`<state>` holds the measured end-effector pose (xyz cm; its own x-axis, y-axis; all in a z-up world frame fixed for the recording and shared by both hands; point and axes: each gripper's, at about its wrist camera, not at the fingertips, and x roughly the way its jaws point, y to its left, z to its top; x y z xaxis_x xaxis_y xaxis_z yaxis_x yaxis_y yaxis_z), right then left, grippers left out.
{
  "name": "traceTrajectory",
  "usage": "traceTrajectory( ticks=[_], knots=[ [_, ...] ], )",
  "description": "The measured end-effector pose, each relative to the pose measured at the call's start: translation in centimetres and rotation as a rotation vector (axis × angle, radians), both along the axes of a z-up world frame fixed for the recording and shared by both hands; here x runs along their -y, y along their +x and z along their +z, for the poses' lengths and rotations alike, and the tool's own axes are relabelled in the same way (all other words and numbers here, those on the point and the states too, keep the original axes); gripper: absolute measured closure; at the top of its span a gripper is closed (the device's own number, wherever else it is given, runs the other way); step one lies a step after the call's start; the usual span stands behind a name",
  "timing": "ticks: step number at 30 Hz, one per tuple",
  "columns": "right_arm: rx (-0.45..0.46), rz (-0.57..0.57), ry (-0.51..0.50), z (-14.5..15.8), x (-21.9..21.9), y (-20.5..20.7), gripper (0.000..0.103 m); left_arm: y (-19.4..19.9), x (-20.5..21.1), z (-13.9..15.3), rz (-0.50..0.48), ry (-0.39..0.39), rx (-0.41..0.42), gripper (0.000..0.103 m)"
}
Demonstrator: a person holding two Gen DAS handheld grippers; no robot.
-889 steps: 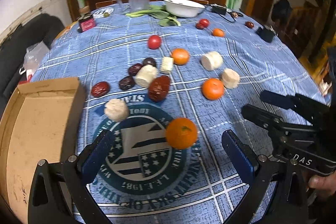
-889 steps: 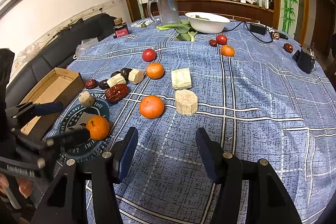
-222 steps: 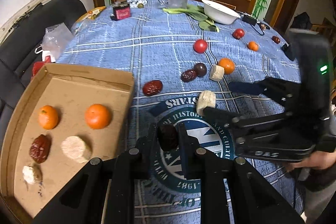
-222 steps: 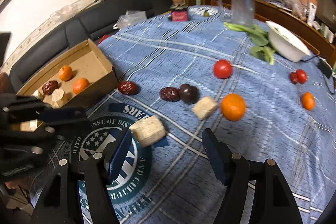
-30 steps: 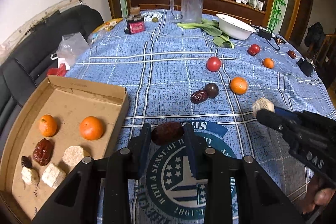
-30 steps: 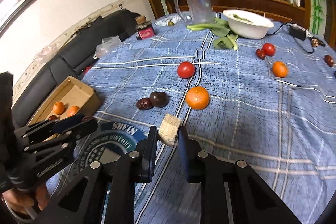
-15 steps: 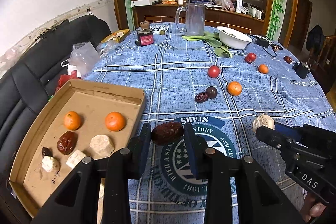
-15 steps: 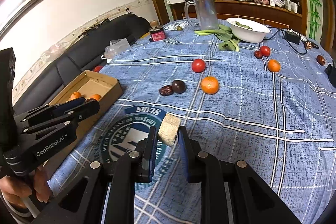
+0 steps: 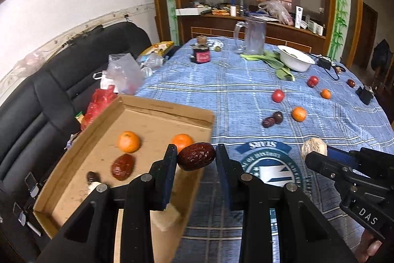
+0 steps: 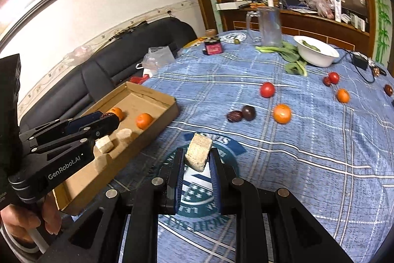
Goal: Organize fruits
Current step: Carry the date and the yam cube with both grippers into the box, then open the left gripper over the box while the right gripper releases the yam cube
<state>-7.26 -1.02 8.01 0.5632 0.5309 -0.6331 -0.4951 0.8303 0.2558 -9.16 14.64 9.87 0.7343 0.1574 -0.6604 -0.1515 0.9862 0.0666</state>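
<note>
Blue checked cloth covered a round table (image 9: pixel 246 95), with a dark sofa (image 9: pixel 49 95) along its left side and a wooden cabinet behind it. Near the table's left edge sat an open cardboard box (image 9: pixel 157 112) holding two oranges (image 9: pixel 128 141), a wrinkled red date (image 9: pixel 122 166) and pale beige food blocks (image 10: pixel 104 144). The left claw (image 9: pixel 196 156) was clenched on a large dark red date (image 9: pixel 196 156), gripped between its blue-padded fingers and held in the air at the box's right rim. The right claw (image 10: pixel 196 159) was clenched on a pale, rough-textured block (image 10: pixel 198 155), held above the round printed emblem (image 10: pixel 197 186) on the cloth. In the left wrist view, that block (image 9: pixel 314 147) showed at the tip of the right claw, to the right of the date. Loose on the cloth farther out lay a small dark date beside a dark round fruit (image 9: pixel 278 117), an orange (image 9: pixel 299 113), a red tomato (image 9: pixel 278 95), and more small fruit toward the right edge. At the far end stood a clear glass jug (image 9: pixel 253 36), a white bowl (image 9: pixel 295 61), leafy greens (image 9: pixel 268 58) and a small dark jar (image 9: pixel 202 53). A person's hand (image 10: pixel 27 223) gripped the left claw's handle.
</note>
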Motion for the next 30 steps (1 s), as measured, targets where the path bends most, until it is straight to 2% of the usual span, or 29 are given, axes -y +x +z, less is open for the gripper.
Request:
traceTrajectory(
  ticks=[17,22,30],
  knots=[
    [0.021,0.138,-0.034,1.0,-7.8,0.7,0.08,-0.8,-7.3,0.5,0.123,0.007,-0.005,0.072],
    [0.013,0.178,-0.056,0.6,-10.2,1.2,0.08,-0.1,-10.1,0.0,0.147,-0.047,-0.034,0.072],
    [-0.012,0.228,-0.088,-0.6,-13.6,2.7,0.08,1.1,-12.8,-1.4,0.183,-0.071,-0.077,0.072]
  ],
)
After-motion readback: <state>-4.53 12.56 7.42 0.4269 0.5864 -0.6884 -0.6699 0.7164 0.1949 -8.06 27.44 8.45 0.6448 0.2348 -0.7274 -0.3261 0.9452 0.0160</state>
